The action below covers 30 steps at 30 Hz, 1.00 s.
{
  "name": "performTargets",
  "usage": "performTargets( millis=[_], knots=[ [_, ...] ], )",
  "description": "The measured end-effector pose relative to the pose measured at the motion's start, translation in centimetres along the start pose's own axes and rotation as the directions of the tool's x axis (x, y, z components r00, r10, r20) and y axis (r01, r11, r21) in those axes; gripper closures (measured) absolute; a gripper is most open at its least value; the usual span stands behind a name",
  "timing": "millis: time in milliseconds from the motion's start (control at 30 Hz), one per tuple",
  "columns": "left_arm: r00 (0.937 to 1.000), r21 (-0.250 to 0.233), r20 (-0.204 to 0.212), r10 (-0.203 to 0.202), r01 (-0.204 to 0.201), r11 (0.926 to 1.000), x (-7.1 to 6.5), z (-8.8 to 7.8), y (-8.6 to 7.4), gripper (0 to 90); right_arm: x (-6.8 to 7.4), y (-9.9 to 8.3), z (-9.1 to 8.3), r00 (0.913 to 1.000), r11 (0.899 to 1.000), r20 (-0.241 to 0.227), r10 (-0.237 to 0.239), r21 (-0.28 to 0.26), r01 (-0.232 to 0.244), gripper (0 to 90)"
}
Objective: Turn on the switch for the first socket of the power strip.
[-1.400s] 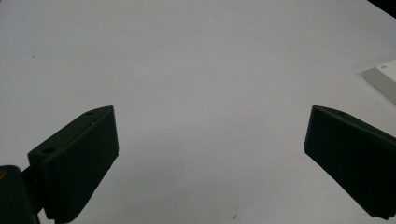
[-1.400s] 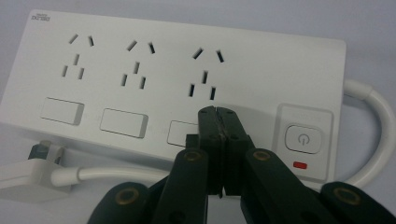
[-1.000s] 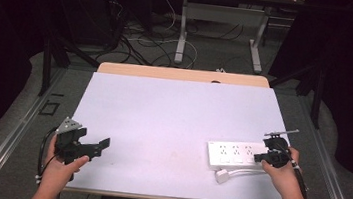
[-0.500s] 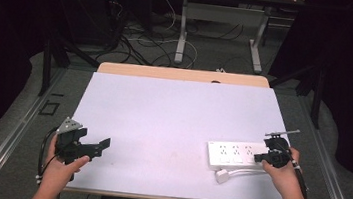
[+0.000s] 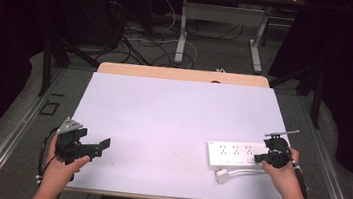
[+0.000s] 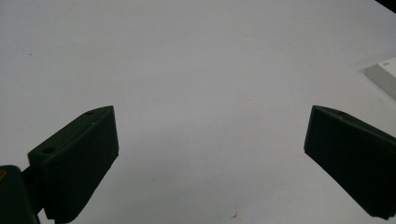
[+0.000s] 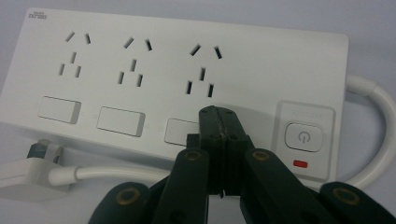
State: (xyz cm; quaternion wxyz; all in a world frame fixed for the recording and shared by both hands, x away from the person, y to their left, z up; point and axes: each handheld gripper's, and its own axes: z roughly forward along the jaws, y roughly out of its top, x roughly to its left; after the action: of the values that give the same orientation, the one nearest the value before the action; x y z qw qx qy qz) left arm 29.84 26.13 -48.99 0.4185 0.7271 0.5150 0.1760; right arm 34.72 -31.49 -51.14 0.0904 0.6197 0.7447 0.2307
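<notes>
- Nothing has shifted since the earlier frames: both hands and the white plastic power strip [image 5: 236,155] lie where they did a second ago.
- Left black hand-held gripper [image 5: 104,145] sits near the table's front-left corner, its two jaws spread wide with nothing between them; in the left gripper view [image 6: 210,140] bare tabletop fills the gap.
- Right black hand-held gripper [image 5: 258,159] has its jaws pressed together, empty, with the tips over the strip's third rocker switch [image 7: 180,130], just beside the round power button [image 7: 303,136]; whether the tips touch the switch I cannot tell.
- That strip lies flat near the front-right part of the pale matte table top [image 5: 173,114], long side roughly parallel to the front edge, and well apart from the left gripper.
- Smooth and rectangular with rounded corners, it carries three socket groups, three rocker switches and a small red indicator [image 7: 301,164].
- Its thick white rubbery cable [image 7: 373,140] loops from the right end round to the white plug [image 5: 222,175], which rests just in front of the strip.
- Open surface spans the table's middle and far half, up to a light wooden strip [image 5: 182,74] at the back edge.
</notes>
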Motion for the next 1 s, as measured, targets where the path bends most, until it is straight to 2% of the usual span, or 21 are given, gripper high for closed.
performTargets(
  millis=[367, 567, 867, 1000],
  knots=[
    [1.0, 0.001, -0.001, -0.001, 0.001, 1.0, -0.05, 0.16, -0.05, 3.2, -0.03, -0.05, -0.01, 1.0, 1.0, 0.001, 0.0, -0.004, 0.0, 89.9],
    [1.0, 0.004, -0.006, -0.001, 0.001, 1.0, 0.0, 0.19, -0.11, 3.2, -0.22, -0.06, -0.12, 1.0, 1.0, -0.008, 0.004, -0.002, -0.004, 86.5],
    [0.9999, 0.002, -0.009, -0.007, 0.007, 1.0, 0.19, 0.26, -0.02, 3.2, -0.32, -0.04, -0.12, 0.9998, 1.0, -0.021, -0.002, -0.014, 0.002, 77.7],
    [0.9999, 0.001, -0.014, -0.01, 0.01, 0.9999, 0.33, 0.4, 0.0, 3.3, -0.14, 0.02, -0.06, 0.9996, 1.0, -0.028, -0.002, -0.026, 0.001, 71.1]
  ],
)
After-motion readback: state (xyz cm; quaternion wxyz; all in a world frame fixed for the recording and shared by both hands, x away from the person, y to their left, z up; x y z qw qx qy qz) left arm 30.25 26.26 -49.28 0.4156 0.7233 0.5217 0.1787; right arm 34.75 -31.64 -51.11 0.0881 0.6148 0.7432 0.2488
